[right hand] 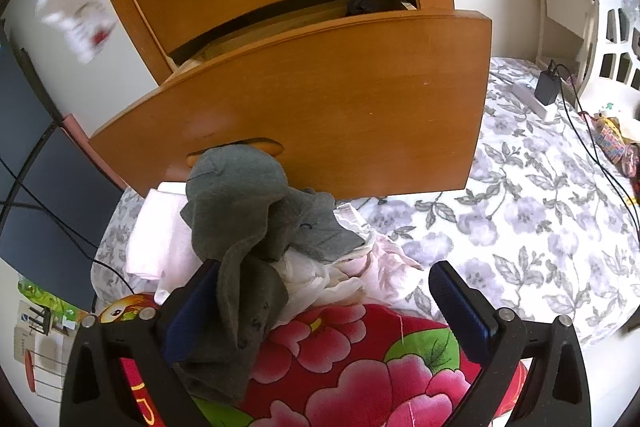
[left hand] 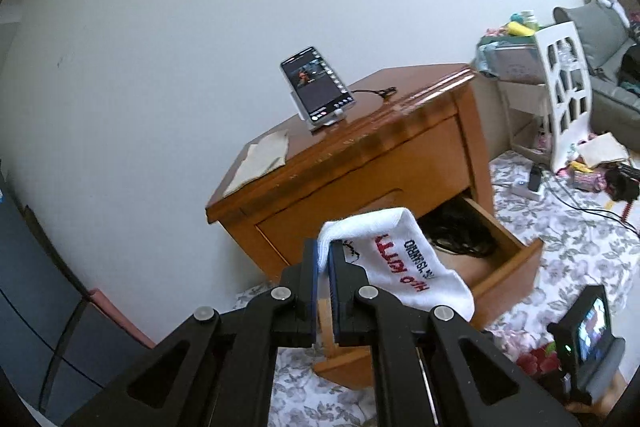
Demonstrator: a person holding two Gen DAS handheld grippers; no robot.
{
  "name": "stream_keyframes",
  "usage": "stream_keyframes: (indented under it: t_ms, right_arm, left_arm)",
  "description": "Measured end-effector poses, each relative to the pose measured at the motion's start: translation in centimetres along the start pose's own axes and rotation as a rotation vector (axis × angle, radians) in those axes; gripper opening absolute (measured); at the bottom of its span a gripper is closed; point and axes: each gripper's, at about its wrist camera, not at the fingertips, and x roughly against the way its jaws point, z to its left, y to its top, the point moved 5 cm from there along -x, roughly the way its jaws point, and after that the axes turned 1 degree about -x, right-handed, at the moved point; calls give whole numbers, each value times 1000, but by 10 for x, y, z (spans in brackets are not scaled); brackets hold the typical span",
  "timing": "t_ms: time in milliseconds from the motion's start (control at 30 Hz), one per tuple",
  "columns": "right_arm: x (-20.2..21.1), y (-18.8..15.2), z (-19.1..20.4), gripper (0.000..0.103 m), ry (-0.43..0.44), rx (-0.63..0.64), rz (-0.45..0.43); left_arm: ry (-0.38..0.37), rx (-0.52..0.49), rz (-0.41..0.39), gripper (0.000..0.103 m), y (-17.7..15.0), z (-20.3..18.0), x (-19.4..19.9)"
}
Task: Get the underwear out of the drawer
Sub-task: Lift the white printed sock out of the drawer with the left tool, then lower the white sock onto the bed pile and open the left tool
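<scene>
left gripper (left hand: 324,255): clamped on white sock (left hand: 394,259) with red and black print, held up in front of nightstand (left hand: 360,155) | drawer (left hand: 508,267): pulled out, dark clothes inside | right gripper (right hand: 324,291): jaws spread, over grey garment (right hand: 248,227) on pile of pale clothes (right hand: 160,239) below drawer front

Bedroom: nightstand (left hand: 352,163), floral bedding (right hand: 520,219)

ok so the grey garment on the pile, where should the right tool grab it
Grip the raised hump of the grey garment, coming down from above with the right tool turned to straddle it. That bunched fold stands proud of the pink and white clothes, so it likely lifts alone. The lower tail lies draped over the tool's left finger, too flat to pinch cleanly.
</scene>
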Motion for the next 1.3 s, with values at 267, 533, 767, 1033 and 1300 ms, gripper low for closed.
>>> stream_keyframes:
  t_ms: [267,533,767,1033,1300]
  right_arm:
    - [2,-2,2,103,-22,14,-6]
    - [0,-1,2,103,-34,23,2]
    - [-1,-2,2,103,-37,25,7]
    - [-2,-2,3,103,-42,32,12]
    - [-3,-2,5,103,-55,42,16]
  left_arm:
    - [-54,13,31,5,-44,-25,2]
    - [-146,103,79,5,-80,-38,-11]
    - [-218,159,124,5,-114,-72,-44]
    - [-318,269,317,5,-184,-113,-108]
    - [-349,383,414,7,-221,-120,-130]
